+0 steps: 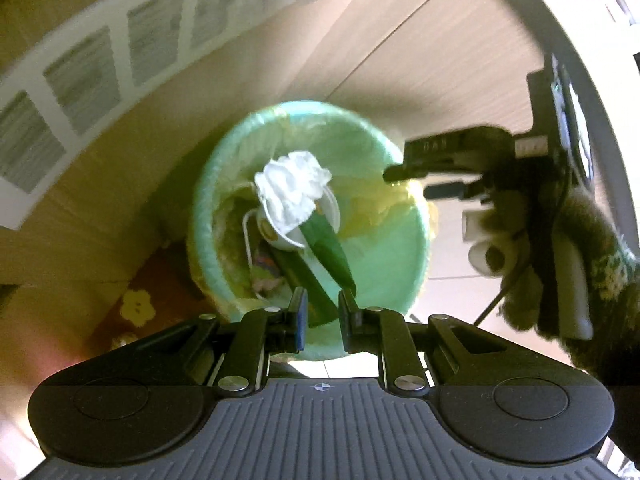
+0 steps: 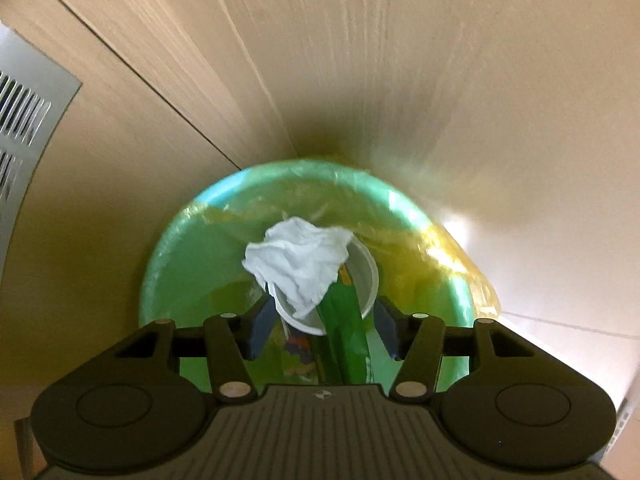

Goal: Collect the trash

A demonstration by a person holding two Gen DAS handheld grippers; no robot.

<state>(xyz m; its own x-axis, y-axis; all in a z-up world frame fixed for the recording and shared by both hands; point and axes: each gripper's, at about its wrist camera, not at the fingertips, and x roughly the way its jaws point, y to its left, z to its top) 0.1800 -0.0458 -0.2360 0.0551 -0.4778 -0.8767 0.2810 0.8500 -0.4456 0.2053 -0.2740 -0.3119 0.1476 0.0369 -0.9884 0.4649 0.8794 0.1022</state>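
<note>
Right tool (image 2: 324,330) apart and empty, pointing straight down over one green bin (image 2: 172,264); left tool (image 1: 323,312) narrowly apart, nothing clamped, lower centre of frame. Inside bin: one crumpled white tissue (image 2: 298,258) atop one white cup (image 2: 366,280), one green wrapper (image 2: 344,332) with long axis running from cup toward lower frame. Left view alone shows gloved hand (image 1: 576,264), white lattice (image 1: 84,68), yellow flower (image 1: 138,307).

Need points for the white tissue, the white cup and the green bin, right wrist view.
white tissue (image 2: 298,258), right wrist view, middle of the crumpled wad.
white cup (image 2: 366,276), right wrist view, bare inner wall at its right side.
green bin (image 2: 168,264), right wrist view, left part of the rim.
</note>
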